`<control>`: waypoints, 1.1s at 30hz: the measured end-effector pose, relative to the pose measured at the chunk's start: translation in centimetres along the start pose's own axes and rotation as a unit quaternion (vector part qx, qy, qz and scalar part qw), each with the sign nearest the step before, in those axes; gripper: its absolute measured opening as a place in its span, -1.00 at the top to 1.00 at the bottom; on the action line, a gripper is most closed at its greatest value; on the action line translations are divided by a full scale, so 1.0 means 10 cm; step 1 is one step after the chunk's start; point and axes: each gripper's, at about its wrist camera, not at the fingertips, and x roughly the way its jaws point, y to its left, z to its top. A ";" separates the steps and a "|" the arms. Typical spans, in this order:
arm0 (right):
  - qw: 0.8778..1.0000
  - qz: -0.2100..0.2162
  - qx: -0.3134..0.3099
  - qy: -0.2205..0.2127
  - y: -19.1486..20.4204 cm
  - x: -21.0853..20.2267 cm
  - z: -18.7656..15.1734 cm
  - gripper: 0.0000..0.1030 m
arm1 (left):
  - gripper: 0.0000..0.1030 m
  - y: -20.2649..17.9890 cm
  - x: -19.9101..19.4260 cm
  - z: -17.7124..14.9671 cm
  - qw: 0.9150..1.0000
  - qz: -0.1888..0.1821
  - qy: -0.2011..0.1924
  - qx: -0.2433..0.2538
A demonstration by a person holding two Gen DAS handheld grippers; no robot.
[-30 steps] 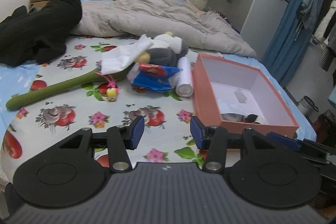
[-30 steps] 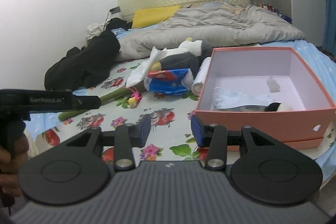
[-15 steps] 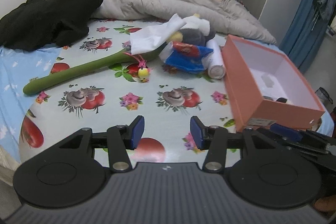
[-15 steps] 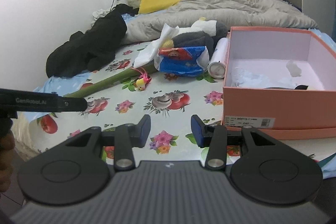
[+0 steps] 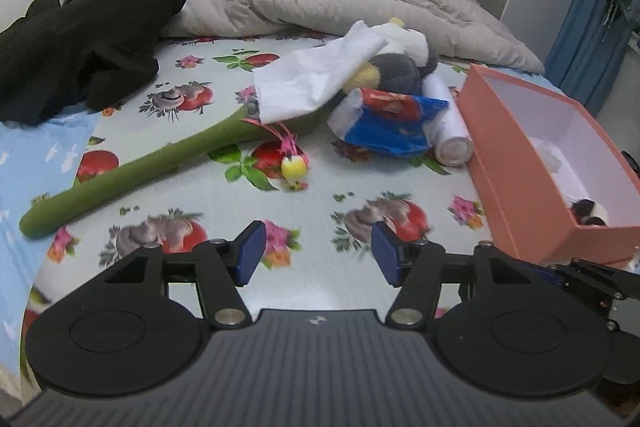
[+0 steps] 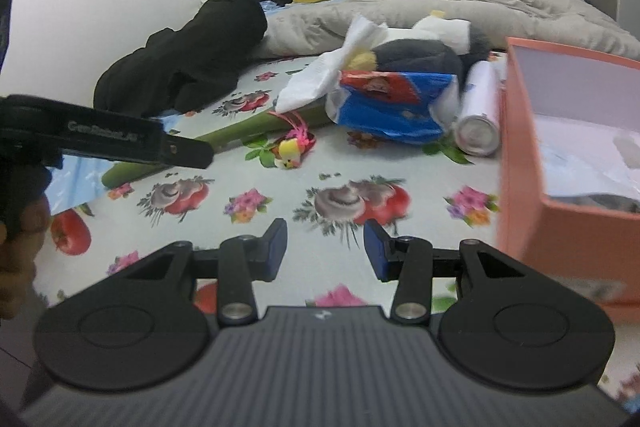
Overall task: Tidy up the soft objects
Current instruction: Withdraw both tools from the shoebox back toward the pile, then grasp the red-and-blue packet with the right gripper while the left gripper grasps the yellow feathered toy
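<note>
Left tongs (image 5: 318,253) just widened, empty, right tongs (image 6: 325,249) parted, empty, "GenRobot.AI" lettering blurred

Left gripper (image 5: 318,253): black plastic linkage arms, blue ribbed finger pads (image 5: 251,251), silver pivot screws, round discs, grey ridged housing showing.
Right gripper (image 6: 325,251): matching black frame, dark blue pads (image 6: 374,253).
Marking: white lettering showing along the left gripper's black side.
</note>
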 end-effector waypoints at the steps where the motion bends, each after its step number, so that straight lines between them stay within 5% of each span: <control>1: 1.000 0.001 0.000 0.002 0.00 0.07 0.02 0.03 | -0.25 0.02 0.06 0.04 1.000 0.002 0.001 0.000; 6: 1.000 -0.002 -0.010 -0.001 0.01 0.36 0.14 -0.06 | -0.25 0.17 0.42 0.20 1.000 0.011 0.004 -0.006; 13: 0.997 -0.062 -0.021 -0.029 -0.21 0.69 0.49 -0.06 | -0.25 0.34 1.02 0.35 0.999 0.000 0.018 -0.043; 20: 0.991 -0.081 -0.104 -0.032 -0.26 1.03 0.89 -0.07 | -0.25 0.39 1.51 0.43 0.996 -0.017 0.029 -0.077; 33: 0.947 -0.090 -0.307 0.024 0.00 1.55 1.17 -0.20 | -0.20 0.33 2.00 0.45 0.997 0.002 0.022 -0.074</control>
